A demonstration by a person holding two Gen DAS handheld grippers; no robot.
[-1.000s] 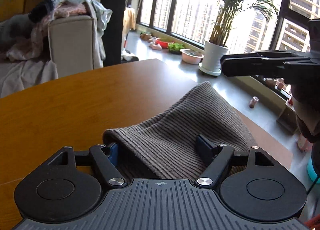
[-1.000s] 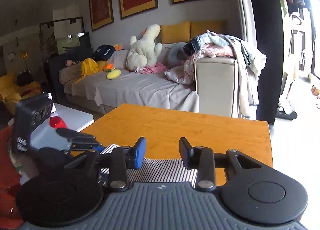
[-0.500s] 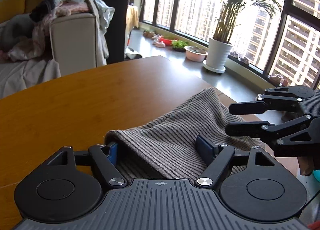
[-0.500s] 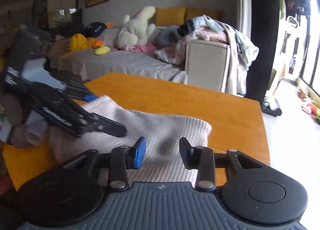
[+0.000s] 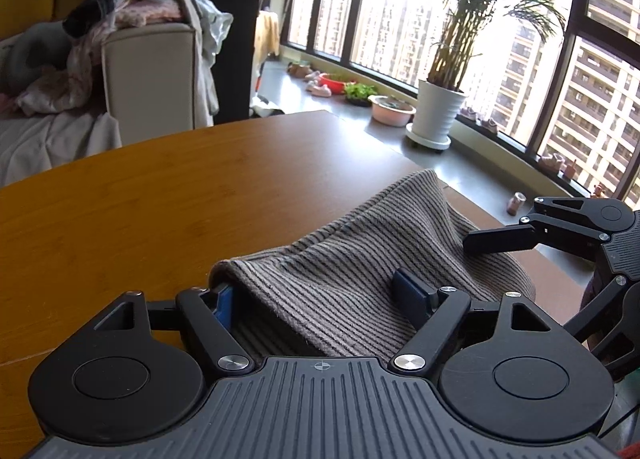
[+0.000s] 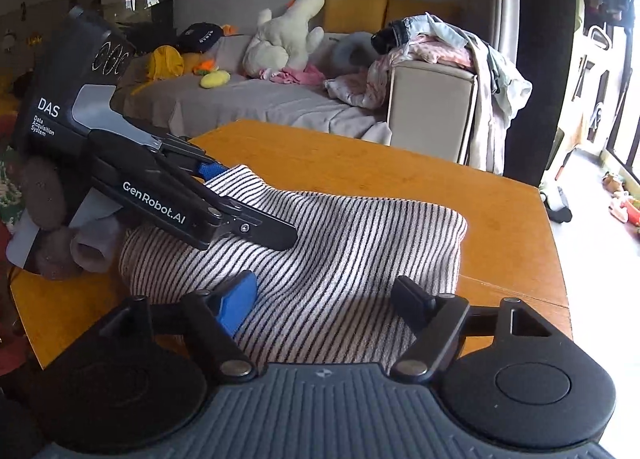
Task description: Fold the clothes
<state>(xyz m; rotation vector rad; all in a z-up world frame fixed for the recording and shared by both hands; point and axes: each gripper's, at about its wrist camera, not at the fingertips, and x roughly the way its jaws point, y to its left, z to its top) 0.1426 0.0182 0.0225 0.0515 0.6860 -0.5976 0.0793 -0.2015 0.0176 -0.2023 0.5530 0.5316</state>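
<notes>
A grey-and-dark striped knit garment [image 5: 340,251] lies folded on the wooden table [image 5: 140,199]. My left gripper [image 5: 316,301] is open wide, with a raised fold of the garment lying between its blue pads. The right gripper's upper finger [image 5: 500,239] rests at the garment's right side. In the right wrist view the same garment [image 6: 360,243] spreads under my right gripper [image 6: 324,295], which is open with its fingers just above the cloth. The left gripper [image 6: 252,205] reaches in from the left over the fold, held by a gloved hand [image 6: 48,199].
The table's far edge [image 6: 400,167] faces a sofa [image 6: 260,99] with a plush toy and a pile of clothes on its armrest [image 6: 432,47]. A potted plant [image 5: 440,115] and bowls stand on the floor by the windows.
My right gripper has come down from above onto the garment and its fingers have spread much wider. The left gripper has stayed in place and open around the fold.
</notes>
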